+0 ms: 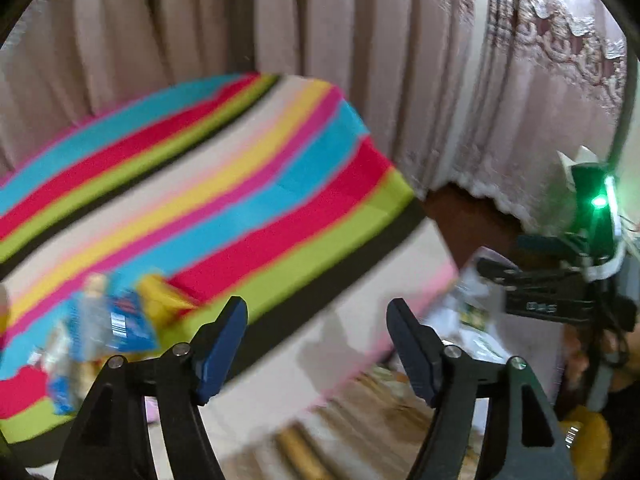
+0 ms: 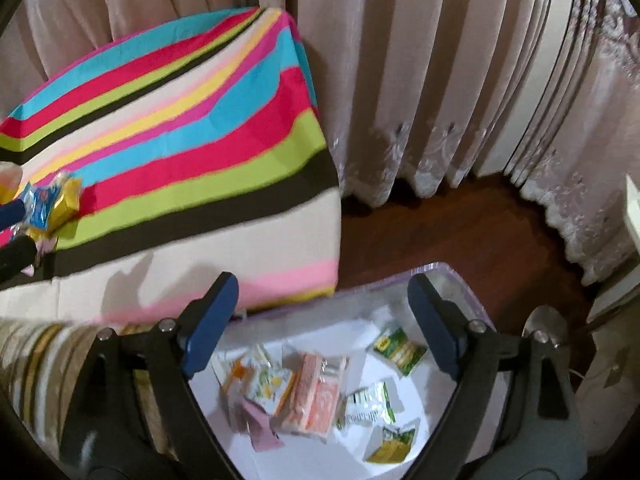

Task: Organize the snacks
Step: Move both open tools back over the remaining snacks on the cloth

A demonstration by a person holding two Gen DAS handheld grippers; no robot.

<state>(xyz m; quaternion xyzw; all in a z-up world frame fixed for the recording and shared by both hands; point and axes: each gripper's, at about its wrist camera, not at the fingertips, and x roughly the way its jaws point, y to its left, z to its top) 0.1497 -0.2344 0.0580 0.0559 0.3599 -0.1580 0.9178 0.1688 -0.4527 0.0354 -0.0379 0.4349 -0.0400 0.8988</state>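
A small pile of snack packets, blue and yellow, lies blurred on the striped bedcover at the lower left of the left wrist view. My left gripper is open and holds nothing, off to the right of that pile. In the right wrist view my right gripper is open and empty above a clear plastic box. Inside the box lie several packets: orange ones in the middle, green ones to the right. The same pile shows at the far left on the bed.
Pink curtains hang behind the bed and reach down to a dark wooden floor. A striped rug lies at the bed's foot. The box stands on the floor at the bed's corner.
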